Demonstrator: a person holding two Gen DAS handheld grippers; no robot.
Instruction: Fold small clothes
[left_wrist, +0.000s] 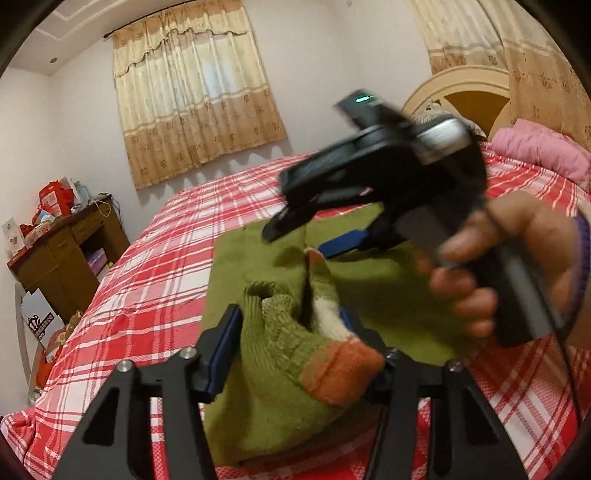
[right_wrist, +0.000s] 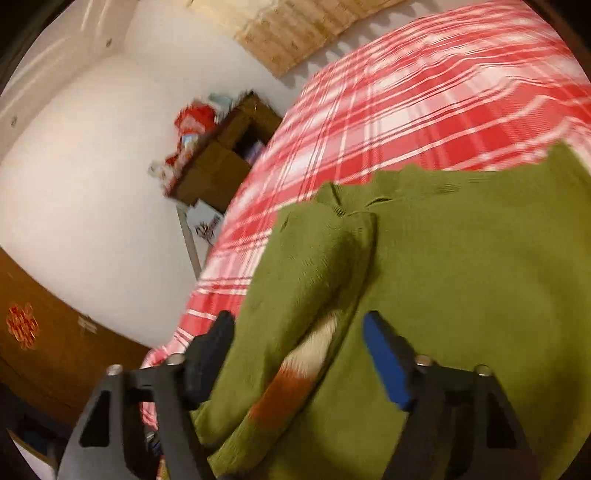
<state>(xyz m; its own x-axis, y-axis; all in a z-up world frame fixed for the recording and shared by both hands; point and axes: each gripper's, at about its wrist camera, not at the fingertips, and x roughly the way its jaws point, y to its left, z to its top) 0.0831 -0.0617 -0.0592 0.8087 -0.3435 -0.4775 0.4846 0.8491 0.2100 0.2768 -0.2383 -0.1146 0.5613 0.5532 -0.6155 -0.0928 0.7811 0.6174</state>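
A green knitted sock with orange and white bands (left_wrist: 291, 350) sits bunched between the fingers of my left gripper (left_wrist: 291, 321), which is shut on it just above a green cloth (left_wrist: 391, 291) on the bed. My right gripper (left_wrist: 314, 236) is held by a hand above the cloth, blurred, jaws apart, just beyond the sock's far end. In the right wrist view the same sock (right_wrist: 295, 295) lies between the spread fingers of my right gripper (right_wrist: 299, 325), which does not clamp it. The green cloth (right_wrist: 480, 277) fills the right side.
The bed has a red and white plaid cover (left_wrist: 166, 266). A pink quilt (left_wrist: 539, 151) lies by the headboard. A cluttered wooden desk (left_wrist: 66, 243) stands left of the bed, also in the right wrist view (right_wrist: 218, 162). Curtains (left_wrist: 192, 99) hang behind.
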